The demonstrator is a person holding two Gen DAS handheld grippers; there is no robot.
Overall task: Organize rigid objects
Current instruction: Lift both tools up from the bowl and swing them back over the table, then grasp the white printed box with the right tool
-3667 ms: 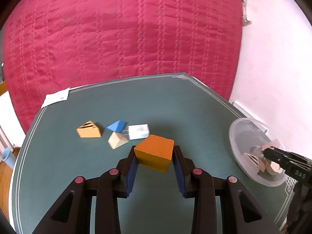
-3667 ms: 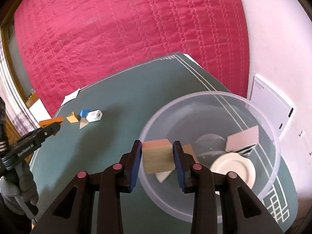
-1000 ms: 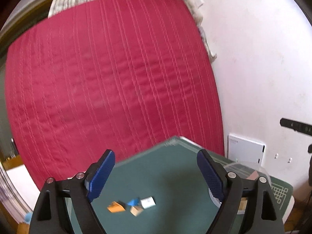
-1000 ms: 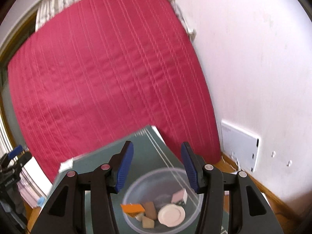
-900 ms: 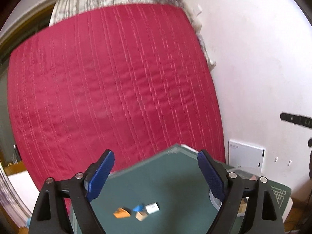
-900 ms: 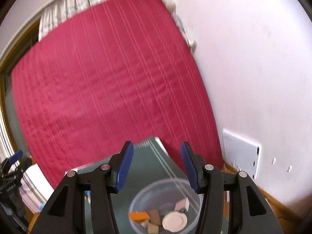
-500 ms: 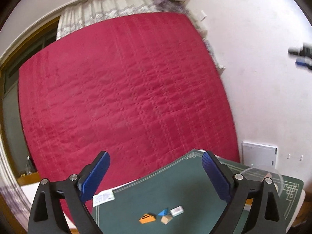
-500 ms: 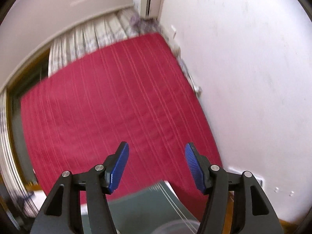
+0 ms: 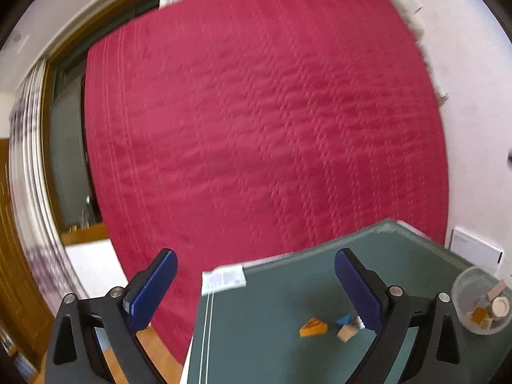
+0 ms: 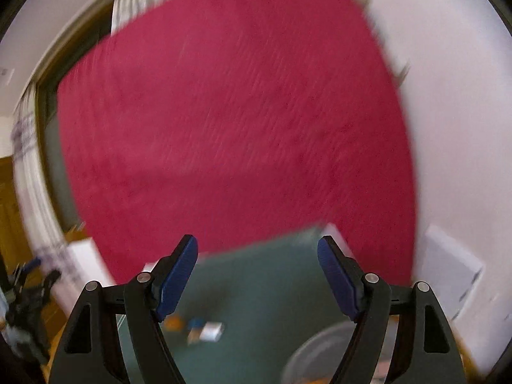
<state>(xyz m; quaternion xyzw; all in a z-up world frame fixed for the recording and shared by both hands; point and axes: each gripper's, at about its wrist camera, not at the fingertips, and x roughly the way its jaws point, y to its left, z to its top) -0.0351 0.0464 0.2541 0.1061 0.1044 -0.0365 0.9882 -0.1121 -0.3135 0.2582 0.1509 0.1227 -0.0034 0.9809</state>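
You have pulled both grippers back and their jaws have just been opening, left gripper (image 9: 256, 283) wide, right gripper (image 10: 257, 272) moderately, both empty, while the orange striped wooden wedge (image 9: 313, 327) lies mid-desk (image 9: 272, 336), nearer your left.

- The right wrist view is smeared: the blocks (image 10: 204, 328) on the table are colour blobs.
- The bowl (image 10: 320, 358) is cut off by the bottom edge there.
- In the left view, a finger (image 9: 361, 291) hides part of the block cluster (image 9: 347, 328).
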